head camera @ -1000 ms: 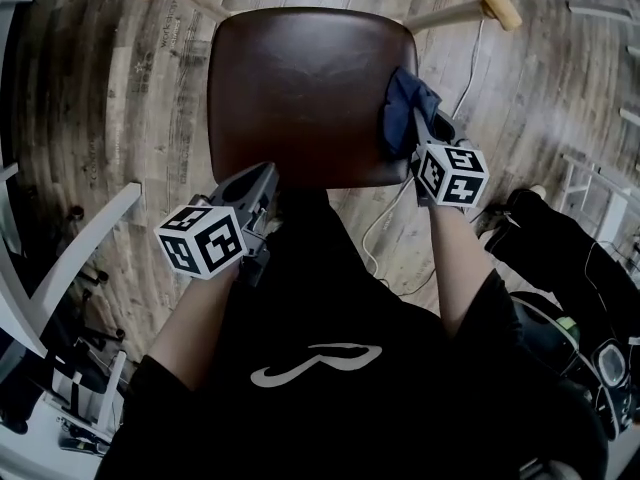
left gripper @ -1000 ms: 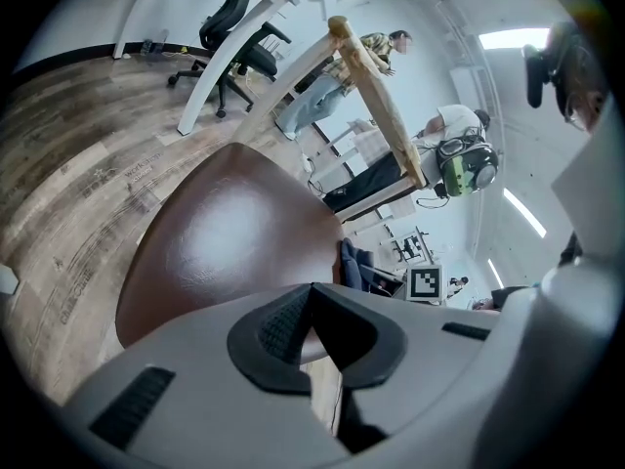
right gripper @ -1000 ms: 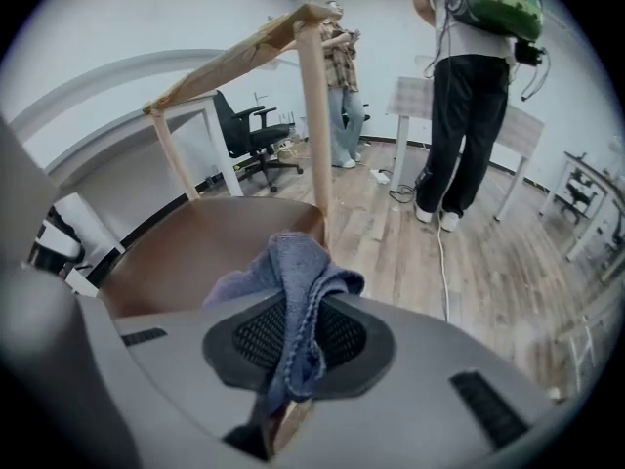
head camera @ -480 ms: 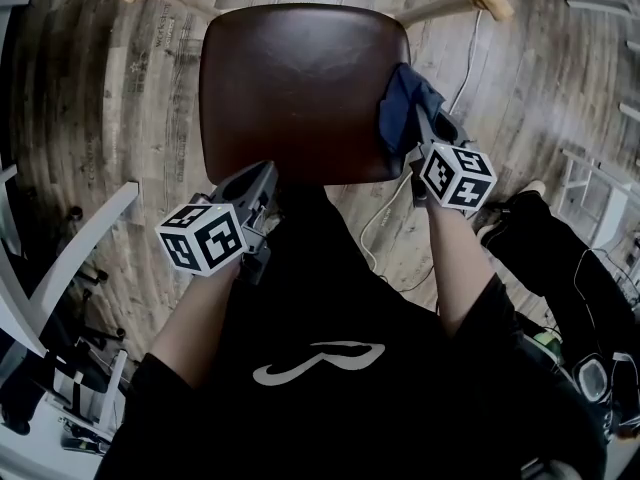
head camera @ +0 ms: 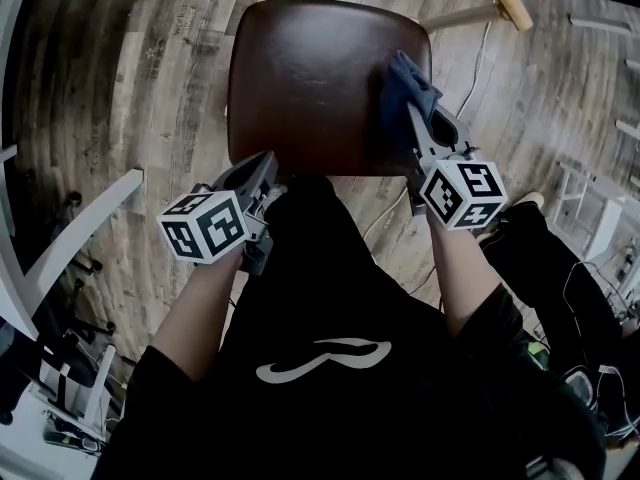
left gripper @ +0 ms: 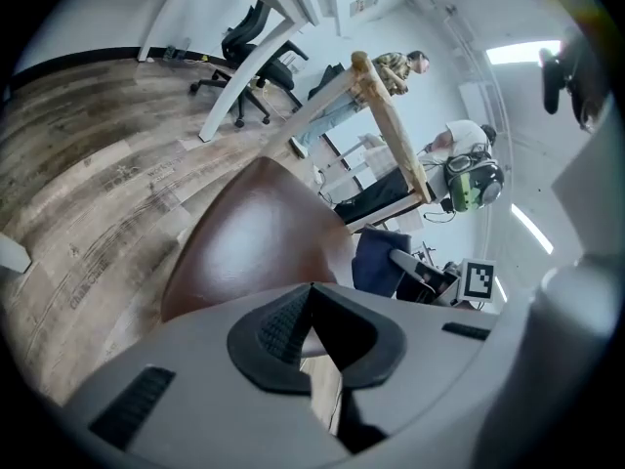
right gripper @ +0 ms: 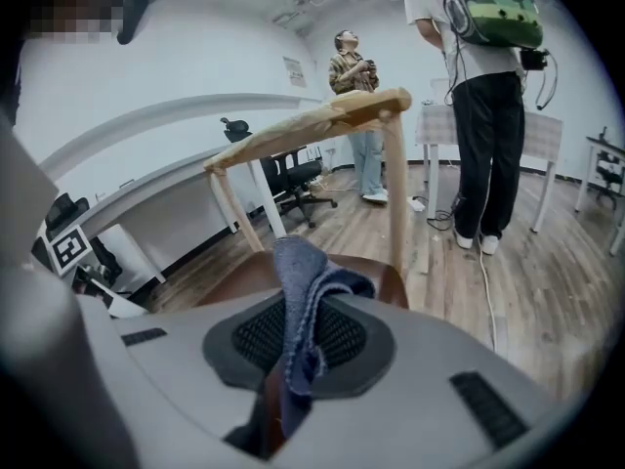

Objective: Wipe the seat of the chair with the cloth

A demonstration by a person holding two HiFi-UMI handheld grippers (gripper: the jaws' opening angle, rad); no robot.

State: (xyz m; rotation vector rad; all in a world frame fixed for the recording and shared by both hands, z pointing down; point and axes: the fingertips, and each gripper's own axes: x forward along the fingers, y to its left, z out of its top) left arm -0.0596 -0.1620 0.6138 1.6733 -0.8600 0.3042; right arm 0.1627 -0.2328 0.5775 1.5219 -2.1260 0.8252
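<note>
The chair's brown leather seat point(head camera: 310, 78) lies below me. A dark blue cloth point(head camera: 405, 90) rests on the seat's right side, and my right gripper point(head camera: 413, 118) is shut on it. In the right gripper view the cloth point(right gripper: 301, 281) sticks up from between the jaws, bunched, with the seat point(right gripper: 239, 277) beyond it. My left gripper point(head camera: 262, 176) hovers at the seat's front left edge, shut with nothing in it. From the left gripper point(left gripper: 311, 296) I see the seat point(left gripper: 254, 233) and, on its far side, the cloth point(left gripper: 376, 260).
The chair's pale wooden backrest point(right gripper: 322, 120) rises at the far side of the seat. A white cable point(head camera: 470, 68) runs over the wood floor at the right. White desk legs point(head camera: 70, 248) stand at the left. Two persons point(right gripper: 488, 96) and office chairs point(right gripper: 293, 179) are behind.
The right gripper has slid the cloth a little farther from me along the seat's right side. The left gripper holds its place at the front left edge.
</note>
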